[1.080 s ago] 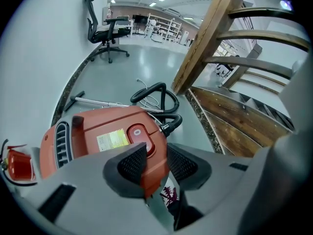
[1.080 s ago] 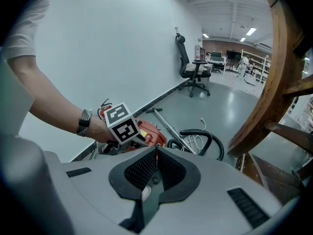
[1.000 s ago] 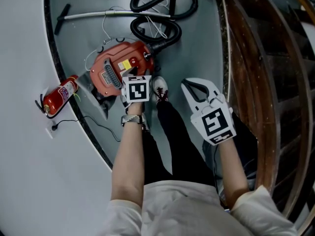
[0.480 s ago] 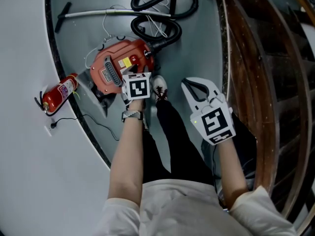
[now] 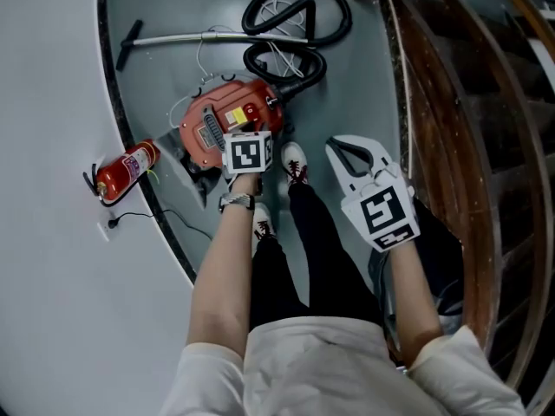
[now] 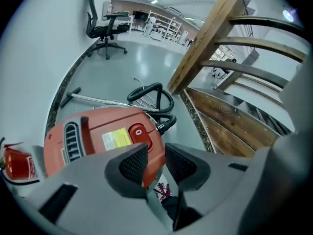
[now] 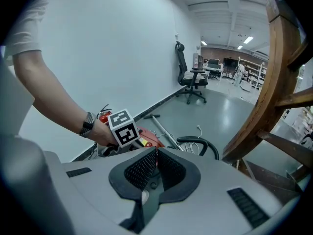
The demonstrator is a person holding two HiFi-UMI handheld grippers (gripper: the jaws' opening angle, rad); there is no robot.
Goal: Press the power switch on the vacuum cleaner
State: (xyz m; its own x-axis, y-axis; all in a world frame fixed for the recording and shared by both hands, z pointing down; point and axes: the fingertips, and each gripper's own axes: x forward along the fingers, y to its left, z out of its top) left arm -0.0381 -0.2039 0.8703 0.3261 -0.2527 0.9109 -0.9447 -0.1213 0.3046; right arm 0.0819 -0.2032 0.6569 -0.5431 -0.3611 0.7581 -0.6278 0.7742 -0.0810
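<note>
The red vacuum cleaner [image 5: 221,121] lies on the grey floor, its black hose [image 5: 295,24] coiled beyond it. A red oval power switch [image 6: 137,131] sits on its top next to a yellow label. My left gripper [image 6: 155,154] hangs just above the cleaner's near end [image 5: 245,150], short of the switch. Its jaws are closing with a gap left between the pads; nothing is gripped, and the red body shows below them. My right gripper [image 5: 340,150] is held off to the right over the floor, shut and empty [image 7: 155,155].
A red fire extinguisher [image 5: 126,170] lies by the curved wall on the left. The metal wand [image 5: 208,37] stretches across the floor beyond the cleaner. A wooden staircase [image 5: 451,146] runs along the right. The person's shoe [image 5: 295,161] stands beside the cleaner. An office chair [image 6: 105,21] stands far off.
The head view has shifted, so the cleaner and extinguisher sit a little further right and lower. The left gripper stays over the cleaner's near end. The right gripper has barely moved.
</note>
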